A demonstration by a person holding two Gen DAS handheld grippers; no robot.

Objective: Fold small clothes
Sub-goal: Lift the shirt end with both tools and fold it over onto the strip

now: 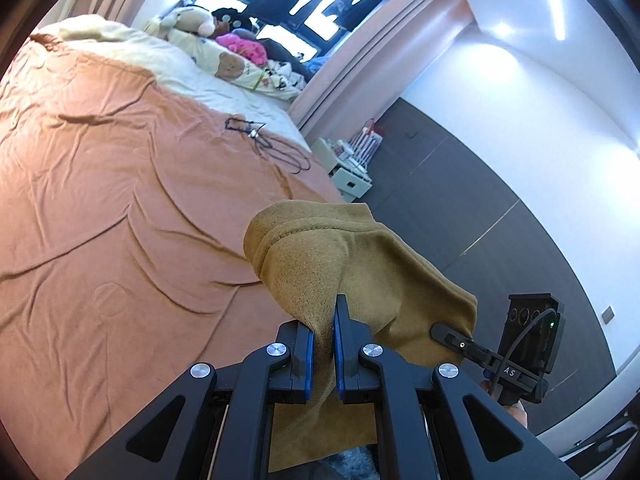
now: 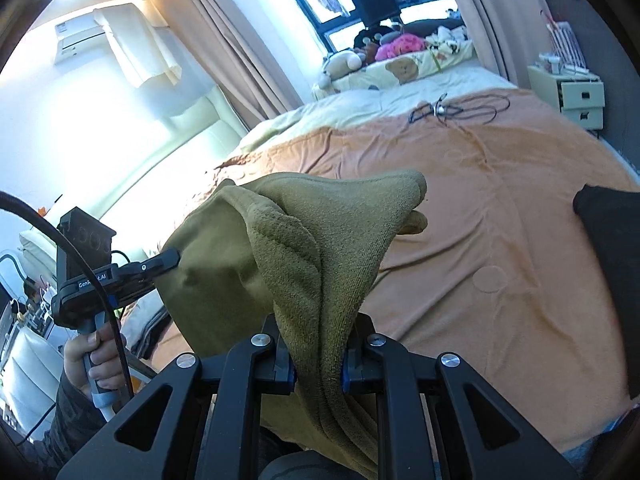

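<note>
A small olive-brown fleece garment (image 1: 360, 264) hangs in the air above the orange bedspread (image 1: 100, 200), held by both grippers. My left gripper (image 1: 324, 344) is shut on one edge of it, cloth pinched between the blue pads. My right gripper (image 2: 318, 364) is shut on another bunched edge of the same garment (image 2: 320, 232). The right gripper also shows in the left wrist view (image 1: 452, 338), its tip against the cloth. The left gripper shows in the right wrist view (image 2: 160, 262), tip on the cloth.
The bed (image 2: 480, 200) fills most of both views. A black cable (image 1: 276, 148) lies on it far off. Pillows and soft toys (image 1: 224, 48) sit at the head. A dark cloth item (image 2: 608, 260) lies at the right. A white drawer unit (image 2: 568, 92) stands beside the bed.
</note>
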